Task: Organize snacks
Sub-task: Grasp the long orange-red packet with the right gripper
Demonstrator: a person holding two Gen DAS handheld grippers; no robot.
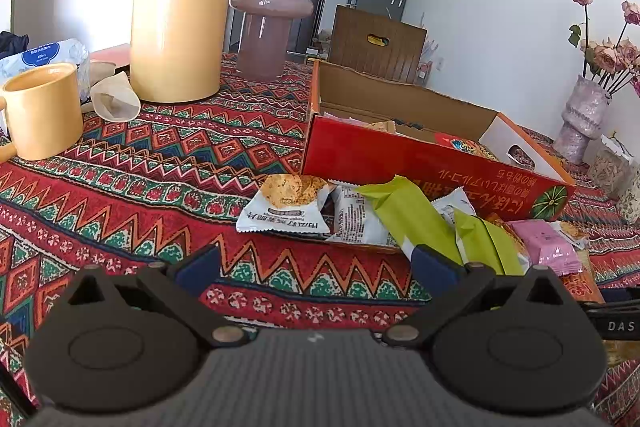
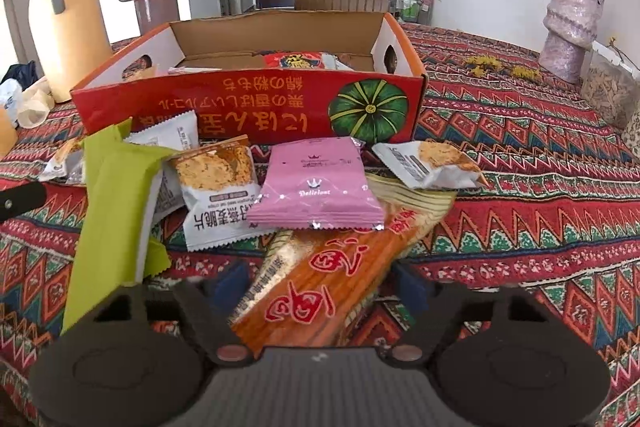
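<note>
The right tool (image 2: pixel 316 281) is gripping the orange packet (image 2: pixel 320 291); the left tool (image 1: pixel 316 263) is idling open; next, transfer into the box (image 2: pixel 248 99).

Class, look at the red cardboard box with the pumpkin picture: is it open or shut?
Open. The red box has no lid over it; its brown inside walls show, and snack packets lie visible inside it.

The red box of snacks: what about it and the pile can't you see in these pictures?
- Red box floor: both views, near wall hides most contents.
- Orange packet lower end: right wrist view, behind the right gripper; grip unclear.
- Pink packet in left wrist view: partly covered by green packets.
</note>
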